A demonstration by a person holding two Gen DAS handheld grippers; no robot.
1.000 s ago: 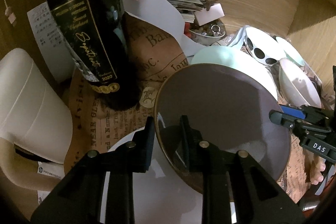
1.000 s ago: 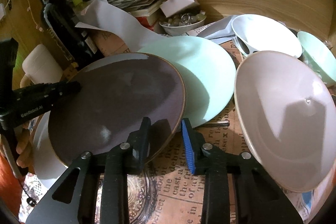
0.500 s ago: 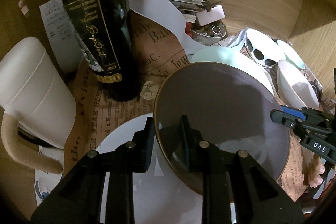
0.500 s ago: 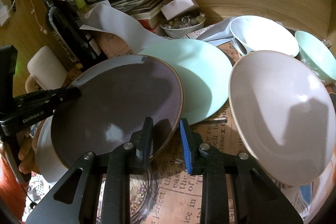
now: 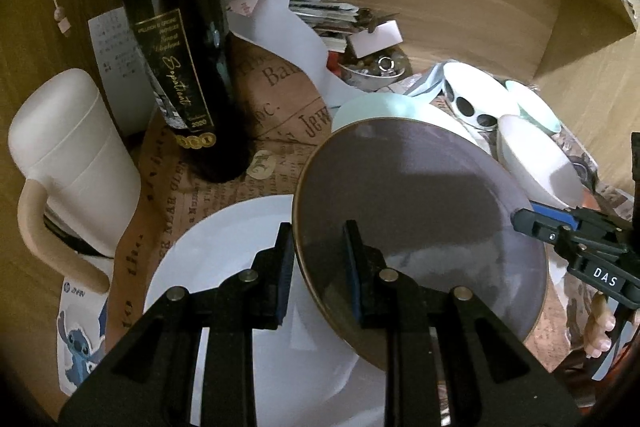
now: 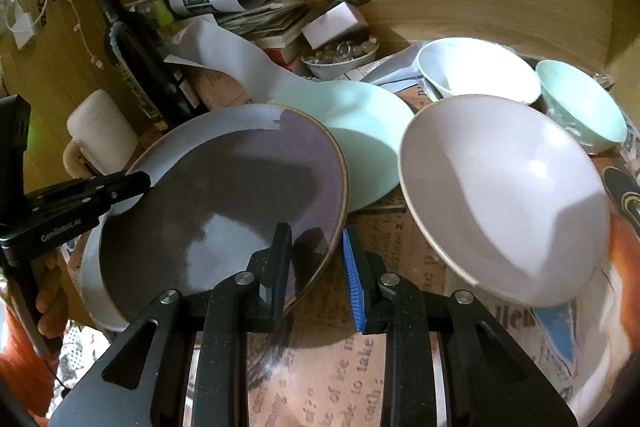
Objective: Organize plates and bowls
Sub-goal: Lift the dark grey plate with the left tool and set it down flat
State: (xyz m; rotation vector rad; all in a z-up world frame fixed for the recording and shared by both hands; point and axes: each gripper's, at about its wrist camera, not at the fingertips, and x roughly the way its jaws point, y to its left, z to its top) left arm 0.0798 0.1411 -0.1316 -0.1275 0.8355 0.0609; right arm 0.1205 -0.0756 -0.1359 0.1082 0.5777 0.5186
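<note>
The round dark grey ceramic plate (image 5: 420, 211) hangs tilted above the white plate (image 5: 224, 267), both grippers, left (image 5: 318, 263) and right (image 6: 316, 263), clamped on opposite rims. Level it, lower together, release simultaneously.

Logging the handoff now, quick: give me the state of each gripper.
Left gripper: closed on the rim of the dark plate.
Right gripper: closed on the opposite rim of the same dark plate.
</note>
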